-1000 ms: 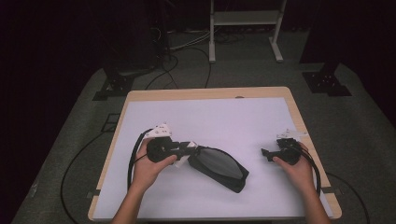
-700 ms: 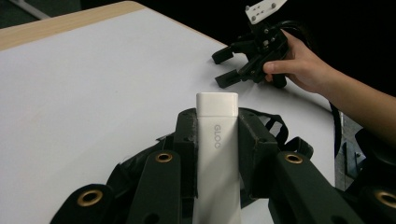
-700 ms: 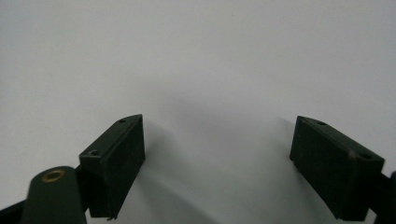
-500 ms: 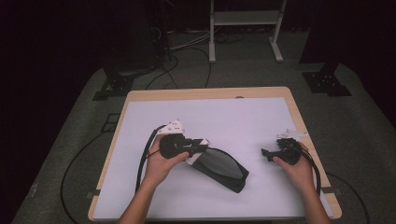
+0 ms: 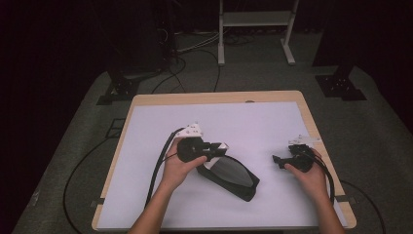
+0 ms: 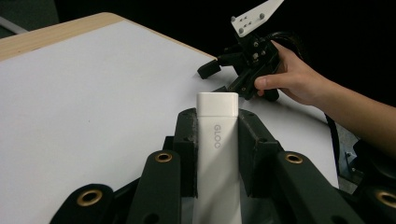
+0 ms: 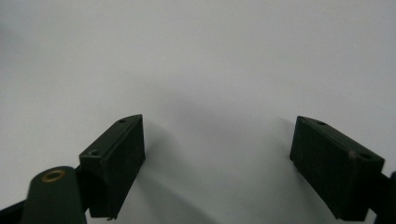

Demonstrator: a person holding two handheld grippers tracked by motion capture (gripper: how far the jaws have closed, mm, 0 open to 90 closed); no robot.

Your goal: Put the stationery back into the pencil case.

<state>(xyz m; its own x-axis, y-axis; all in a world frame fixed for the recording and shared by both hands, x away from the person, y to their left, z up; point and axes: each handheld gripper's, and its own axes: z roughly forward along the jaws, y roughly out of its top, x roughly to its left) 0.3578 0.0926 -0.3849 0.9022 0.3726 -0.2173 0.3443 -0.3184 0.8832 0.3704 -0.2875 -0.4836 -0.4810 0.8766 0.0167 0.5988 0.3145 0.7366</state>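
White box clamped in left gripper, right gripper wide open

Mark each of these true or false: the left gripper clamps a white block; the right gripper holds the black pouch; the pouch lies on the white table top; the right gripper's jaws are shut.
1. The left gripper clamps a white block. True; its jaws press both sides.
2. The right gripper holds the black pouch. False; nothing is between its jaws, and the pouch lies apart from it.
3. The pouch lies on the white table top. True.
4. The right gripper's jaws are shut. False; they stand wide apart over the bare table top.
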